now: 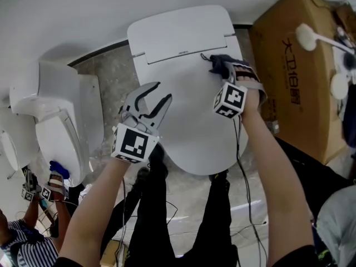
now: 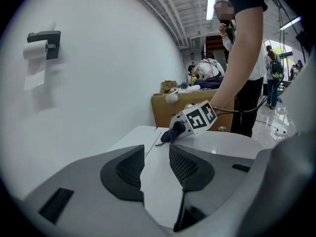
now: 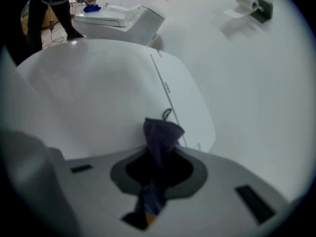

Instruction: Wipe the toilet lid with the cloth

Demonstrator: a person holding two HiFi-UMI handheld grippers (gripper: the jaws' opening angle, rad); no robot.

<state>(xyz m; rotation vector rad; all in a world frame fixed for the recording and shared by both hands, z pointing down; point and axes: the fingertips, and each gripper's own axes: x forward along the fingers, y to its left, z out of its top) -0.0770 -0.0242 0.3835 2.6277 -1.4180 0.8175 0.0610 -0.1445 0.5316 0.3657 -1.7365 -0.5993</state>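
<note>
We have the dark blue cloth (image 3: 160, 137) pinched in the right gripper (image 1: 227, 74). Its jaws are closed on the bunched middle, so a short tuft sticks out ahead of them. That tuft sits on the closed white toilet lid (image 1: 189, 115) at its rear right corner, just in front of the hinge seam (image 1: 183, 48). We judge that it touches the lid, though the contact patch looks small. The left gripper (image 1: 157, 96) hangs over the lid's left edge with its jaws apart and nothing between them; only bare lid shows through the gap.

We take this as a pass along the back of the lid, with most of the surface yet to be covered. To do it well, we would tilt the right gripper lower so more of the cloth lies flat instead of just the tip, with the hard jaw ends held off the plastic. Then we would draw it in overlapping strokes from the rear edge toward the front edge, working from the right side to the left with light, even pressure. The left gripper should clear the left side before the strokes reach it. The cardboard box (image 1: 300, 65) stands close by the lid's right side, so the right arm needs care there.
</note>
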